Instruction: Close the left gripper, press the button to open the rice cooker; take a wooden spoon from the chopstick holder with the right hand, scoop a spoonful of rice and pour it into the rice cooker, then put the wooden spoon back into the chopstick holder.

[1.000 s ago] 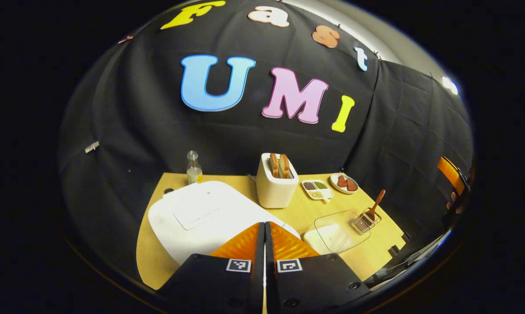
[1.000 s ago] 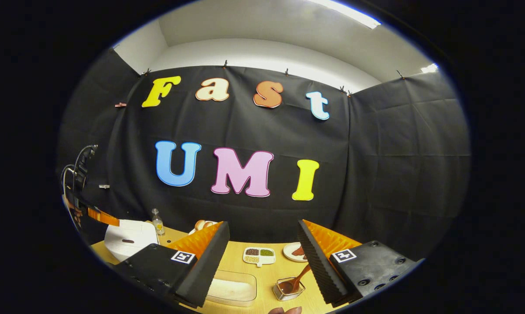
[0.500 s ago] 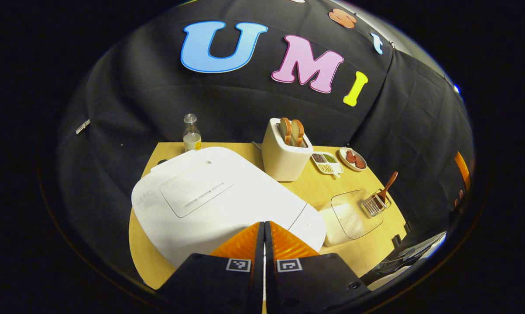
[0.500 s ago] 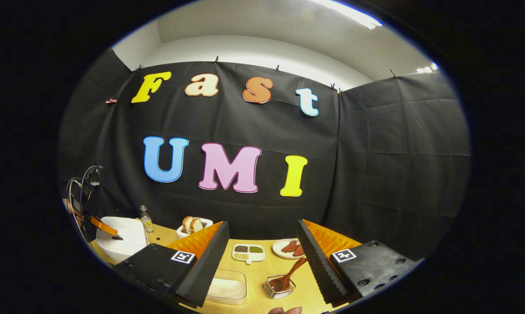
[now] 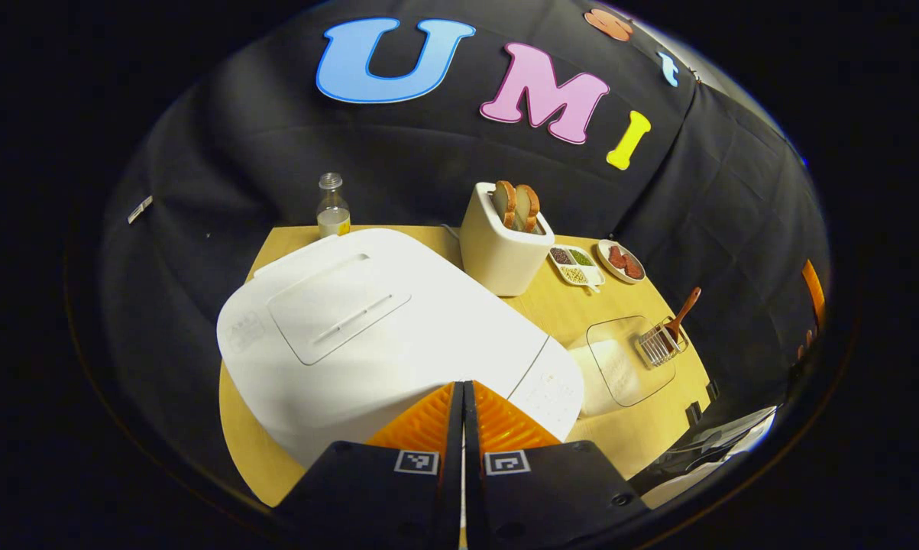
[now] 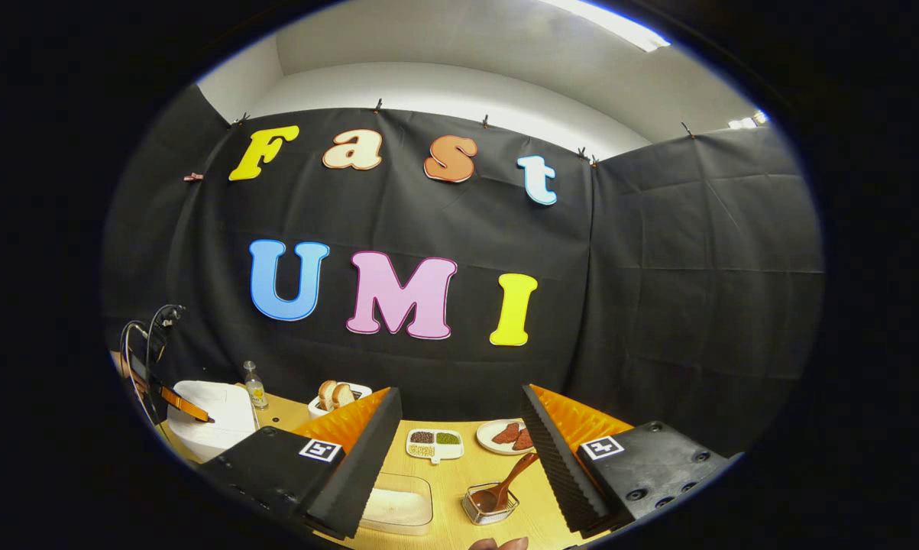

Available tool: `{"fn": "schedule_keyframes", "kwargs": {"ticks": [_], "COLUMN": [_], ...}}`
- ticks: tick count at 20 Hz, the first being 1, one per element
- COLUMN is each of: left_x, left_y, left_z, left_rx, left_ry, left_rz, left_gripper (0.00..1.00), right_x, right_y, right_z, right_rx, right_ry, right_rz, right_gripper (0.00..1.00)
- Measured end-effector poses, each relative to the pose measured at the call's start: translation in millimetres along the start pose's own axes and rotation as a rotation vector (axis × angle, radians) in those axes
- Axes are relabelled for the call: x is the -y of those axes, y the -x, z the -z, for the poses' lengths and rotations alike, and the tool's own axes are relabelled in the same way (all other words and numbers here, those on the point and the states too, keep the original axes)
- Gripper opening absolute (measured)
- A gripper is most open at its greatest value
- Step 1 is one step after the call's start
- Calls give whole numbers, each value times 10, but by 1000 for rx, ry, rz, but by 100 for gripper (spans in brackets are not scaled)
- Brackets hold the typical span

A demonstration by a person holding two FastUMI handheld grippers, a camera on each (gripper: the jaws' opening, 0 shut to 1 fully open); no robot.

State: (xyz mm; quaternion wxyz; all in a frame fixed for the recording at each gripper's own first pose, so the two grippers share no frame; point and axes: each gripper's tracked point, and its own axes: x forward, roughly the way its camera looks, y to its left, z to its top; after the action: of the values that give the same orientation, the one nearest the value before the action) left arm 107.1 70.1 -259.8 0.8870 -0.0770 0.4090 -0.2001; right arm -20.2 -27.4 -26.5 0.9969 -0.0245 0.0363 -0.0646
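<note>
Over rice cooker (image 5: 398,336), left tool (image 5: 463,386) closer

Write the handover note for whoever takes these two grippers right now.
Left gripper: shut, empty, tips down at the front edge of the closed white rice cooker near its panel; whether they touch it I cannot tell.
Right gripper: open, empty, held above the table.
Brown wooden spoon stands in the small wire chopstick holder; the clear rectangular box of white rice sits to its left.
Done: left gripper closed.
Left: press the button, lid open, take spoon, scoop rice, pour, return spoon.
</note>
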Motion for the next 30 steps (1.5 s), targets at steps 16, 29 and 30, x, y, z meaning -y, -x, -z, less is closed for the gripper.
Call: {"fn": "schedule_keyframes", "kwargs": {"ticks": [16, 29, 30], "left_x": [-55, 663, 766], "left_y": [1318, 2128, 2104], "left_z": [-1487, -1390, -1369], "left_rx": [669, 973, 967], "left_ry": [-237, -143, -125], "left_rz": [-346, -430, -423], "left_gripper": [14, 97, 97], "right_x": [169, 337, 343], "right_y": [193, 59, 18], "right_z": [-2, 138, 186], "right_rx": [5, 8, -2], "right_ry": [-8, -5, -10], "right_rz": [26, -72, -90], "right_gripper": [97, 97, 97]}}
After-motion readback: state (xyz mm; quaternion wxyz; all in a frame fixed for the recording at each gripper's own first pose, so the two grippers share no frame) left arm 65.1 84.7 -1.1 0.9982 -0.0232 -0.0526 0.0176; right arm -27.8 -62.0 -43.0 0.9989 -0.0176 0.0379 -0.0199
